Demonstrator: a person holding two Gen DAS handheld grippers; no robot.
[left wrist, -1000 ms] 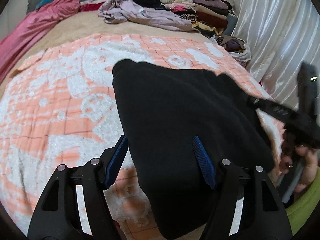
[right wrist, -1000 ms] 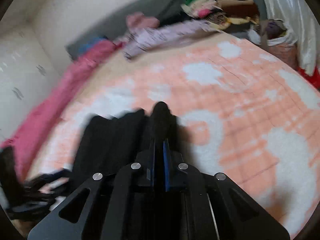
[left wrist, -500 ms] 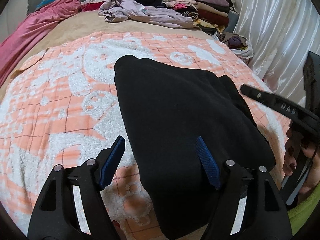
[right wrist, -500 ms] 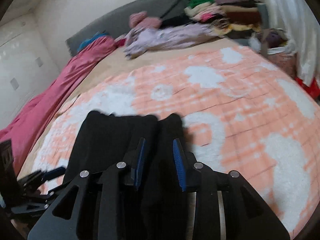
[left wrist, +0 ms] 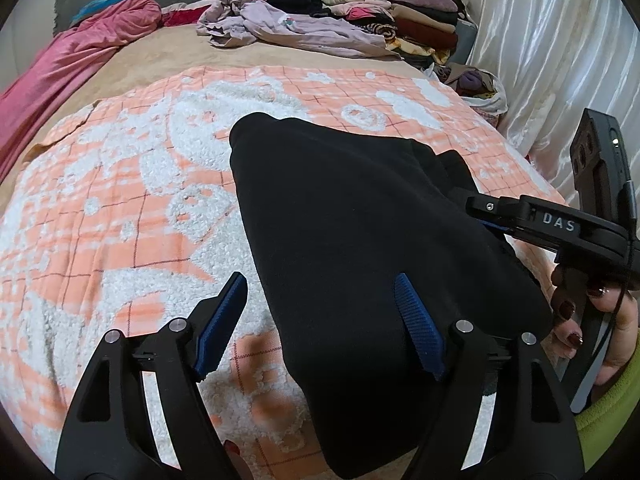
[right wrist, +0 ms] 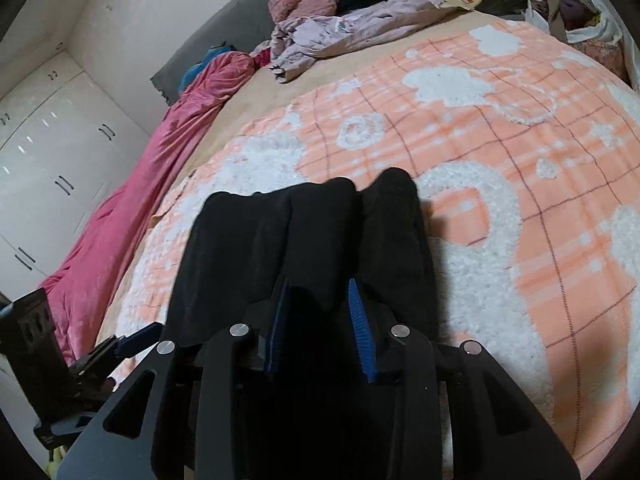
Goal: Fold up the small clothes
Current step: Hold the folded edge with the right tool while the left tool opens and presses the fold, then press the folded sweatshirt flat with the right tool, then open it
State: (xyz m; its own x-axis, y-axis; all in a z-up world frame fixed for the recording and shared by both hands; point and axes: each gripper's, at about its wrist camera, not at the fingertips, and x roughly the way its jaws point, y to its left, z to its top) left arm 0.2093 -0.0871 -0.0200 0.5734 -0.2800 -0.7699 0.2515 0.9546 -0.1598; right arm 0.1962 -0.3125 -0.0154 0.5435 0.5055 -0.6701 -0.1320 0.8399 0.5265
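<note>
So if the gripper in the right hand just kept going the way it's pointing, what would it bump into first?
Most likely the black garment lying on the orange-and-white blanket. The right gripper tilts down over it with jaws opening, nothing gripped; exact depth is unclear.

Free room: bare blanket lay at nine o'clock.
Obstacles: clothes pile at twelve; curtain at two.

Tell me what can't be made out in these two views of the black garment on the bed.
- Left wrist view: the black garment's near end runs off the bottom edge.
- Right wrist view: the right gripper covers the garment's near part; whether cloth lies between its opening jaws is unclear, black against black.
- Both views: what kind of garment it is, since it is folded and featureless.
</note>
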